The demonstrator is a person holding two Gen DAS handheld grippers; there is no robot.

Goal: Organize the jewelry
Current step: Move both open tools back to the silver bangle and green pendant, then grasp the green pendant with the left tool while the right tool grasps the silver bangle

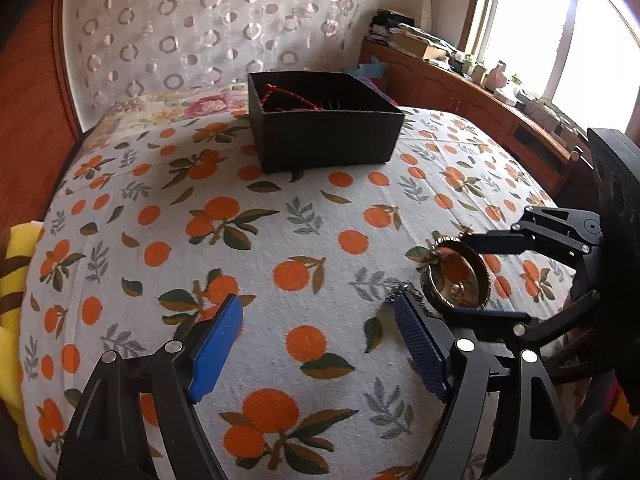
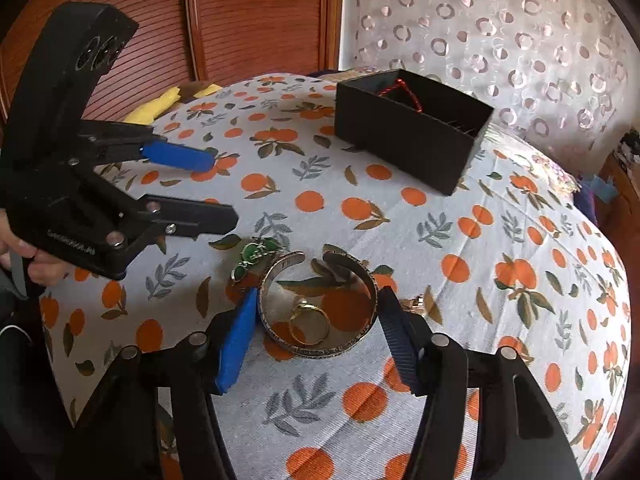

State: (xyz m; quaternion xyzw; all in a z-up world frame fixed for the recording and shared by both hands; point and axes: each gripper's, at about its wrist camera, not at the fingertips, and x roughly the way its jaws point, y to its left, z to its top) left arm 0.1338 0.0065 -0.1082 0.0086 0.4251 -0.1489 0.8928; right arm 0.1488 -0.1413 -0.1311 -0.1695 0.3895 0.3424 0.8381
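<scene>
Two grippers share our view over a bed sheet (image 2: 500, 208) printed with oranges. In the right wrist view, our right gripper (image 2: 316, 332) fills the bottom of the frame, its blue pads standing on either side of a metal cuff (image 2: 320, 304) that lies flat at lower centre. The left pad sits just beside the cuff's rim and the right pad at or against the opposite rim — we cannot tell whether either one presses, so we read this claw as released around the cuff rather than grasping it. Inside the cuff lies a gold ring (image 2: 310, 322). Just beyond the cuff, toward the upper left, we see a green piece (image 2: 256, 254) of jewelry, and a small gold item peeks out right of the right finger.

Our left gripper (image 2: 216, 188) reaches in from the left edge of that frame, jaws spread and nothing between them; a hand (image 2: 24, 256) grips its handle at the far left. In the left wrist view the same claw (image 1: 316, 320) stands released over bare sheet at the bottom.

The black box (image 2: 412, 128) sits at upper centre-right of the right view — well apart from the cuff — with a red cord (image 2: 400, 88) inside.
</scene>
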